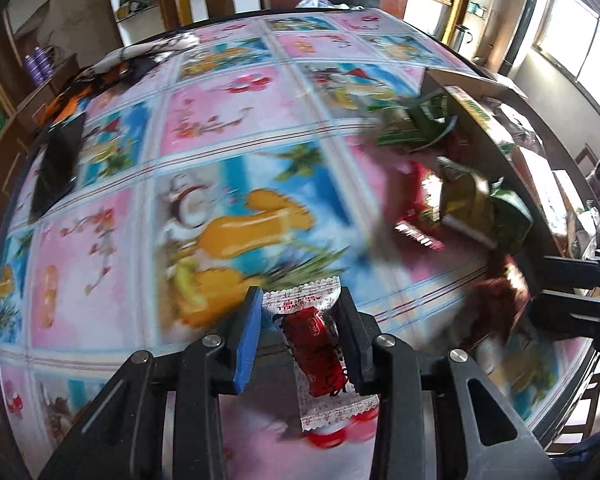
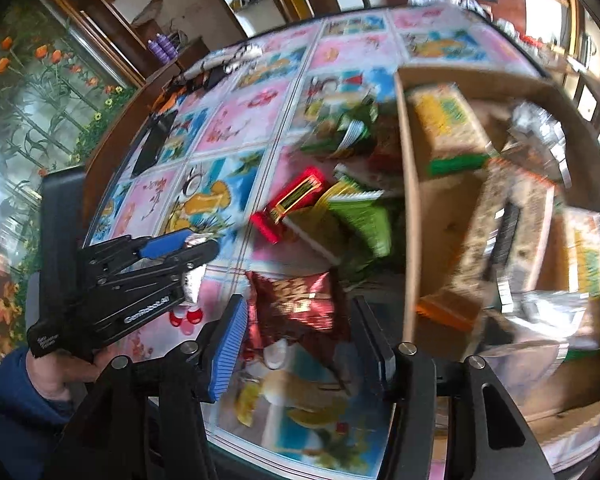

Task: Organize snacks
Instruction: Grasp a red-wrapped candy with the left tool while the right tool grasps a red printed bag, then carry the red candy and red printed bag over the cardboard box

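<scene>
While motion blur smears much of both views, the left gripper (image 1: pixel 298 312) is clearly clenched on a small red-and-white candy wrapper (image 1: pixel 320 354), which sits pinched between its blue-padded finger and black finger at the lower centre of the left wrist frame. In the right wrist view the same gripper (image 2: pixel 198 246) appears at middle left, lifted above the patterned cloth of the bench (image 2: pixel 228 120) with the wrapper's white end hanging below it.

At the bottom centre of its own frame, the right gripper (image 2: pixel 300 320) stands released, fingers spread wide on either side of a dark red foil snack bag (image 2: pixel 296 304); whether they touch it cannot be told.

Loose snacks lie together on the bench just left of a cardboard box (image 2: pixel 410 208): a red packet (image 2: pixel 290 206), green packets (image 2: pixel 364 216) and more green ones (image 2: pixel 340 132) farther up. Inside the box, at the right of the frame, lie several packs, blurred. A black flat object (image 1: pixel 58 164) rests at the left edge of the bench.
</scene>
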Available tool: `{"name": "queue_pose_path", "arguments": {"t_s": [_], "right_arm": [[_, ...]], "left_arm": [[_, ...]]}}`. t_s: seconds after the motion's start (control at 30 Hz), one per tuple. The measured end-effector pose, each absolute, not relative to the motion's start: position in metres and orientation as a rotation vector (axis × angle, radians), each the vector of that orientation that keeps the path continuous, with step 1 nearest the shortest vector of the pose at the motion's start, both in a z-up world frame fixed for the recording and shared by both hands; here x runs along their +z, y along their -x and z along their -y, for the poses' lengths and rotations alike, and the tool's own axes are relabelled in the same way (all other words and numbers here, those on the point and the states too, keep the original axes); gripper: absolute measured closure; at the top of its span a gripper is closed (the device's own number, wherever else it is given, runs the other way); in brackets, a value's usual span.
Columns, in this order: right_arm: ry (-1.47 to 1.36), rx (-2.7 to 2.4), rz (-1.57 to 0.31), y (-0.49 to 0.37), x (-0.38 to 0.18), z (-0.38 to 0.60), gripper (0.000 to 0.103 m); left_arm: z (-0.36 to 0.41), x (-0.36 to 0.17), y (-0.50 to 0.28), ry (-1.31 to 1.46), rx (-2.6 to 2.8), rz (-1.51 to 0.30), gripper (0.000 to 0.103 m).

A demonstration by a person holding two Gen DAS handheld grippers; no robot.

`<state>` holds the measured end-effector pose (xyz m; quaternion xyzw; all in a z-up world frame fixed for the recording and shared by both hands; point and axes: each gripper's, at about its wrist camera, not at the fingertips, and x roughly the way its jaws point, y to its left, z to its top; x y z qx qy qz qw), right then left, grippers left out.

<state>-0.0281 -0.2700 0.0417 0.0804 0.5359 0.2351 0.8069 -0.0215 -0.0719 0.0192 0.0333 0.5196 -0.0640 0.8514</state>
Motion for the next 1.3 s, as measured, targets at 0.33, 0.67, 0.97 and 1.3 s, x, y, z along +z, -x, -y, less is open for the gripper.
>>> {"name": "queue_pose_path", "arguments": {"t_s": [0.33,0.67,0.97,1.3], "right_arm": [[-0.058,0.446,-1.194,0.026,0.024,0.233,0.038],[-0.043,0.371,-1.161,0.025,0.021,0.231,0.046],[-0.032,0.414,-1.090,0.034,0.038,0.227,0.055],[-0.096,0.422,-1.024,0.036,0.056,0.241,0.055]], "left_arm": [[0.050,0.019,0.031,-0.080,-0.132,-1.090,0.068],[0.051,0.018,0.032,-0.120,-0.163,-1.075,0.068],[0.053,0.022,0.031,-0.110,-0.178,-1.066,0.070],[0.070,0.041,0.033,-0.140,-0.193,-1.015,0.070]]}}
